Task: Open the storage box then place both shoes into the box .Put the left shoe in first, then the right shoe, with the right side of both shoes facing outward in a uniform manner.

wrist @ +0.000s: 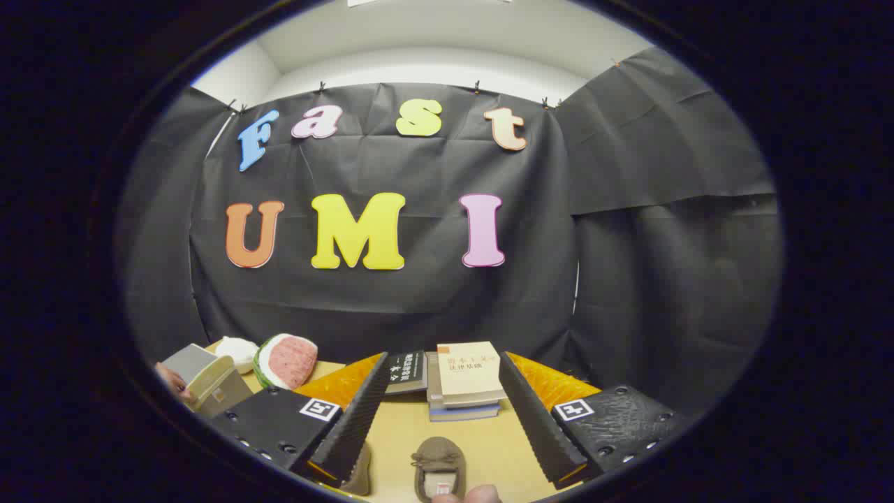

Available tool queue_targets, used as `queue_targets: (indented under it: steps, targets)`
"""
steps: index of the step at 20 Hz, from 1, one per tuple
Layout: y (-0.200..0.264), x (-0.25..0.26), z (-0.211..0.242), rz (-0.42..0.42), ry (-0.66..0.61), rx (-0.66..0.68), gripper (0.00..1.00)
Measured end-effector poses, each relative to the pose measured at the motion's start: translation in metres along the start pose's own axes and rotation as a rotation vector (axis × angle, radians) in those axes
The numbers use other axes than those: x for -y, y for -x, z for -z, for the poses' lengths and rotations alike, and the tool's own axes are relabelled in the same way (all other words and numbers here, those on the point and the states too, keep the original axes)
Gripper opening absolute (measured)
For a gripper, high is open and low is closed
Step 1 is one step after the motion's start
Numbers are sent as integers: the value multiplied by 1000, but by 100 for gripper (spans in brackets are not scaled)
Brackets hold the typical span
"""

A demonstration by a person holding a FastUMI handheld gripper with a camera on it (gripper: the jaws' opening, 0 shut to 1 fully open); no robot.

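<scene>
Shoes first: one brownish shoe (pixel 438 467) sits on the table (pixel 482 436) right between the fingers, low down and nearer than the books. It looks soft, suede-like, rounded like a slipper, with a little bow or lace on top and a pale label inside the opening. A fingertip (pixel 482 494) pokes in just on the near side of it, touching or almost touching its edge, can't tell which. A second shoe (pixel 360 471) of the same brownish stuff peeks out from behind the left finger, mostly hidden, just beside the first one.

Gripper (pixel 447 412) is spread wide with nothing in it. Both fingers (pixel 349 426) are long wedges with ribbed, sawtooth-textured inner faces, and neither touches the shoe.

Beyond the shoe, still between the fingers, there's a stack of books (pixel 466 381): a cream paperback on top, a grey and a bluish one under it, all flat and rectangular. A dark-covered book (pixel 407 370) lies just left of that stack.

Further left of the books is a watermelon-slice plush (pixel 286 360), fuzzy, pinkish-red face with a green striped rind, and a white rounded lump (pixel 237 351) touching or just behind it. Nearer than those, a hand (pixel 173 383) holds a greyish boxy thing (pixel 209 381) with a lighter flap, smooth like cardboard or plastic. Tabletop is plain, smooth, light wood-coloured.
</scene>
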State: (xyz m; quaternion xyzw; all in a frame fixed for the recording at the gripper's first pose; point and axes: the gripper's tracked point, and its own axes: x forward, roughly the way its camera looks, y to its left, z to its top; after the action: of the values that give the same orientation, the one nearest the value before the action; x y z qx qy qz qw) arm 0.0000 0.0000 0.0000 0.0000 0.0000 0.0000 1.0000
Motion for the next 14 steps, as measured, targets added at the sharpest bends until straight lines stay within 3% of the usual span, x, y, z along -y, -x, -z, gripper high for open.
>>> queue_targets:
  steps: [14]
  targets:
    - [-11,28,-4,40,-8,2,95]
